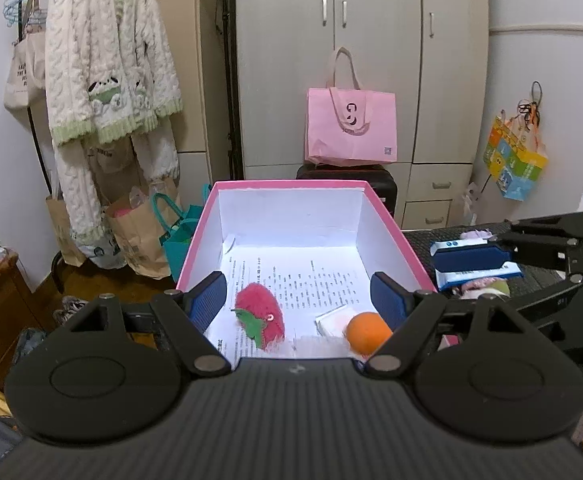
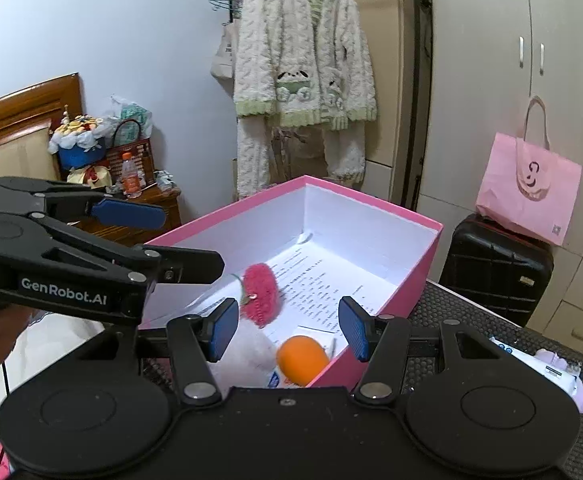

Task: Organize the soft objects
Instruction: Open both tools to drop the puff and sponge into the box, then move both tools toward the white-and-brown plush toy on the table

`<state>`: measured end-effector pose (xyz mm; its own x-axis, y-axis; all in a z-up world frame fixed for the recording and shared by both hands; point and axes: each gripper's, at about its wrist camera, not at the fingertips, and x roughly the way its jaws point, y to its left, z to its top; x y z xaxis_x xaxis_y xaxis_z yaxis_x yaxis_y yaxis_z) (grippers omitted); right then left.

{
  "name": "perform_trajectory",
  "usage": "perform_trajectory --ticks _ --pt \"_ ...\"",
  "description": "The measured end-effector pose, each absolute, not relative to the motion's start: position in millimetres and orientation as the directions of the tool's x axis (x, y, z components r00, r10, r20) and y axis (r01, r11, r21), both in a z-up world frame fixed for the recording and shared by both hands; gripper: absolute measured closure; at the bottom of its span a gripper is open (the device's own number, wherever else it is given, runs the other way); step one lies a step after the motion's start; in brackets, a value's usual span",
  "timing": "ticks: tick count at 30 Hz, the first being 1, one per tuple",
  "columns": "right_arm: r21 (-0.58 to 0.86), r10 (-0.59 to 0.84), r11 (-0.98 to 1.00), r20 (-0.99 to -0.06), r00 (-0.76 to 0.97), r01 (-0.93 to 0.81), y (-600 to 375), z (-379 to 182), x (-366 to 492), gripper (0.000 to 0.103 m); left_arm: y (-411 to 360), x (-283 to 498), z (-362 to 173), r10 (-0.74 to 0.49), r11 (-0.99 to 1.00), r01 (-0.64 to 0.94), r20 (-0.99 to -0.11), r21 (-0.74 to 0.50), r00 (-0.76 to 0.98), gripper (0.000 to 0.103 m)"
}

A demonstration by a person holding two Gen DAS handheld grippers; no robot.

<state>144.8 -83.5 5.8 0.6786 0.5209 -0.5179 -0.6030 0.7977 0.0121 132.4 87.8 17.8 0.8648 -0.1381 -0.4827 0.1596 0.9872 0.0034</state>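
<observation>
Two blue-padded fingers of the left gripper [image 1: 299, 300] are seen standing apart over the near end of the pink box [image 1: 195, 236], with nothing clamped between them. Inside the box, on a printed sheet [image 1: 311, 280], a red plush strawberry [image 1: 261, 316] is seen lying to the left and an orange ball [image 1: 367, 332] to the right, with something white and fluffy [image 1: 319, 346] at the near wall. To the right, the right gripper [image 1: 471, 258] is seen near blue-and-white packets [image 1: 479, 274] on the dark mat [image 1: 423, 240]; no contact can be made out.

From the right wrist, the right gripper [image 2: 289, 330] is seen with jaws apart and empty above the box's [image 2: 419, 276] near corner. The strawberry [image 2: 260, 294], ball [image 2: 301, 362] and white fluffy item [image 2: 247, 360] are seen inside. The left gripper [image 2: 163, 236] is seen at the left, open, above the box edge.
</observation>
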Motion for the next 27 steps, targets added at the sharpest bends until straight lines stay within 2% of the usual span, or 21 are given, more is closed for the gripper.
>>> perform_trajectory --ticks 15,27 --pt "-0.061 0.546 0.764 -0.469 0.694 -0.642 -97 32 79 0.037 87 87 34 -0.180 0.974 0.225 -0.490 0.033 0.853 0.024" --pt "-0.060 0.516 0.793 -0.463 0.720 -0.606 -142 23 44 0.034 63 69 34 -0.259 0.939 0.338 -0.531 0.056 0.807 0.022"
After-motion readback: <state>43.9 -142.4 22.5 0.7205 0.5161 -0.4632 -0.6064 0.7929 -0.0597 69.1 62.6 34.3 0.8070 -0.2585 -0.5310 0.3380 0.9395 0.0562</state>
